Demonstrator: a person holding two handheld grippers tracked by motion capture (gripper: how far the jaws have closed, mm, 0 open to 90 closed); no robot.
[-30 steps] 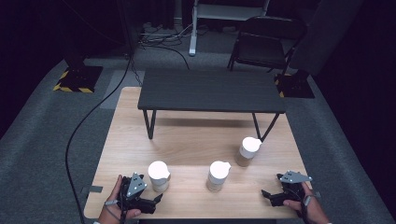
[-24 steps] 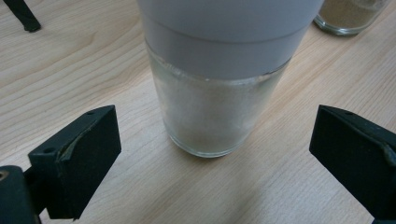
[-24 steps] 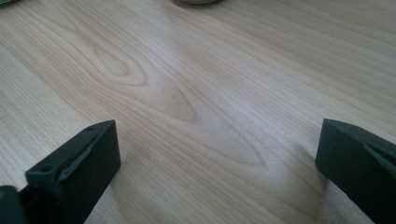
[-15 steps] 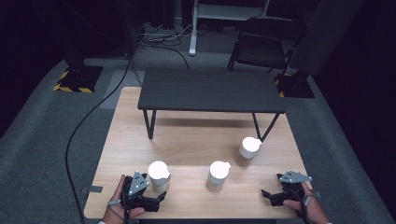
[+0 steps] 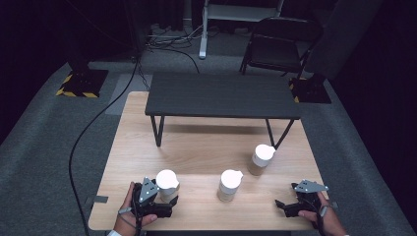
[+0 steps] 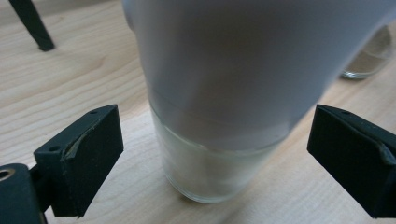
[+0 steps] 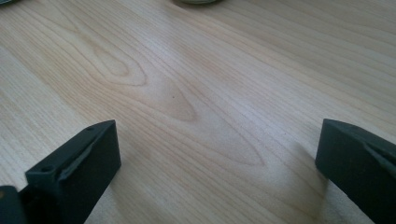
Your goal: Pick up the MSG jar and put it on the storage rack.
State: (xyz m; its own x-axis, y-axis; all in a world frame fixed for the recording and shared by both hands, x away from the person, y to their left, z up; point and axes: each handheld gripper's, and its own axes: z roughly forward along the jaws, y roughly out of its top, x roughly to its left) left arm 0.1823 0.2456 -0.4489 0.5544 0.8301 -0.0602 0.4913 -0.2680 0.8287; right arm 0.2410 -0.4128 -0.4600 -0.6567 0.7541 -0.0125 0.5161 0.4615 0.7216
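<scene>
The left gripper (image 5: 167,199) sits at the near left corner of the wooden table (image 5: 196,147), held in the person's left hand (image 5: 129,216). Its jaws have just been closing slightly, with a glass (image 5: 167,183) between them. In the left gripper view the glass (image 6: 210,163), with a white paper filter (image 6: 252,60) seated in its mouth, stands upright between the two pads (image 6: 86,154), and a gap remains on each side, so the jaws are released and not yet pressing.

A second glass (image 5: 229,184) stands near the middle of the near edge, and a third glass (image 5: 260,158) stands farther back to its right. Both carry white filters.

The right gripper (image 5: 281,205) rests at the near right corner, jaws spread wide over bare wood (image 7: 187,102), gripping nothing. A low dark bench (image 5: 221,96) stands across the far half of the table.
</scene>
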